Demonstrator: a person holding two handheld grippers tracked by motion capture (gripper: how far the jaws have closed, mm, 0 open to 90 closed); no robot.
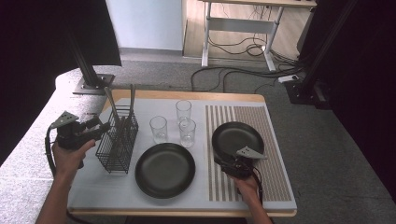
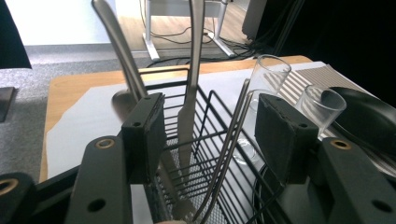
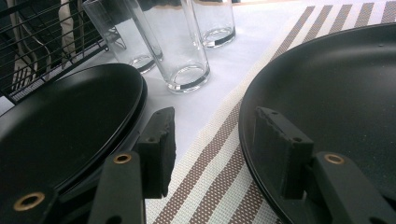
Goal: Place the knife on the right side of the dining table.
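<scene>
A black wire basket (image 1: 116, 149) holds a spoon (image 2: 122, 51), a knife (image 2: 189, 107) and a fork (image 2: 229, 140), all upright. My left gripper (image 1: 105, 127) reaches the basket from its left. In the left gripper view it (image 2: 212, 135) stands open, with the knife and fork between the pads and neither pad pressing on them. My right gripper (image 1: 224, 157) is at the near left rim of a black plate (image 1: 238, 135) on the striped mat (image 1: 275, 154). Its jaws (image 3: 215, 140) are open, one over the mat, the other over the plate (image 3: 336, 93), with the rim between them.
A second black plate (image 1: 164, 169) lies on the white mat (image 1: 93, 186) beside the basket. Behind it, three clear glasses (image 1: 158, 128) (image 1: 183, 111) (image 1: 187, 132) stand close together. Beyond the table's far edge are cables and a desk frame (image 1: 238, 28) on the floor.
</scene>
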